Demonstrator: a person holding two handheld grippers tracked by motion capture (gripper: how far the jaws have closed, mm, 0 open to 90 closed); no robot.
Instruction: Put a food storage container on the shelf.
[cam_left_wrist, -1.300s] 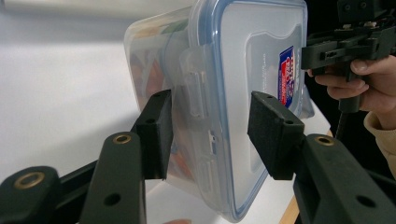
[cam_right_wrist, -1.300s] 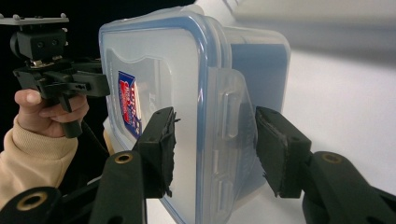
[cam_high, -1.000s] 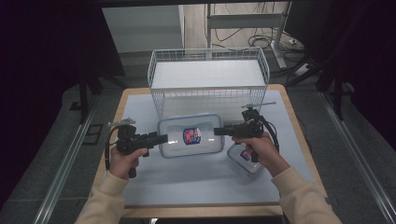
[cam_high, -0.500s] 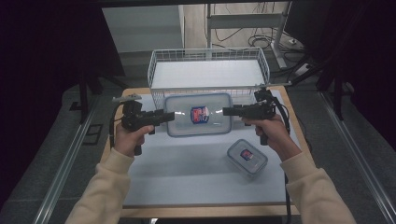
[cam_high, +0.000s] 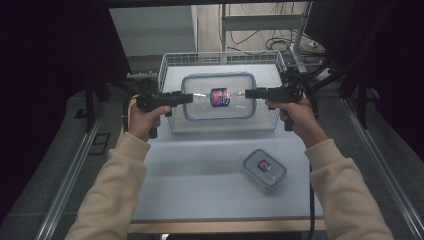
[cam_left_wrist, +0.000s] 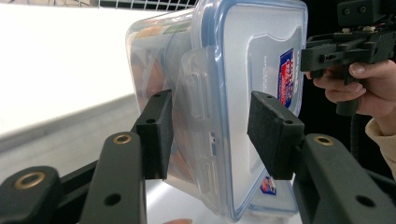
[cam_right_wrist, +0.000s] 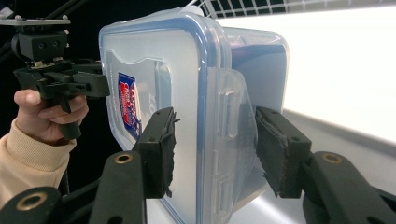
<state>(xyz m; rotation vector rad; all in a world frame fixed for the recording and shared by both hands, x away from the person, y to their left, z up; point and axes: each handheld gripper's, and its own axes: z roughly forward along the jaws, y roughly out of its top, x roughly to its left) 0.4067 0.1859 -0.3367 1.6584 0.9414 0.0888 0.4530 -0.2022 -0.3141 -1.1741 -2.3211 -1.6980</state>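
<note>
Clear glossy plastic container, white wire metal basket, matt black foam-padded hand-held gripper

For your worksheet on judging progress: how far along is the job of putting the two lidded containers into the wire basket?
Done: the large lidded container is lifted off the table, clamped at its ends by the left gripper and right gripper. In hand: it hangs over the wire basket. Left: lowering it in, then probably the small lidded container on the table.
</note>
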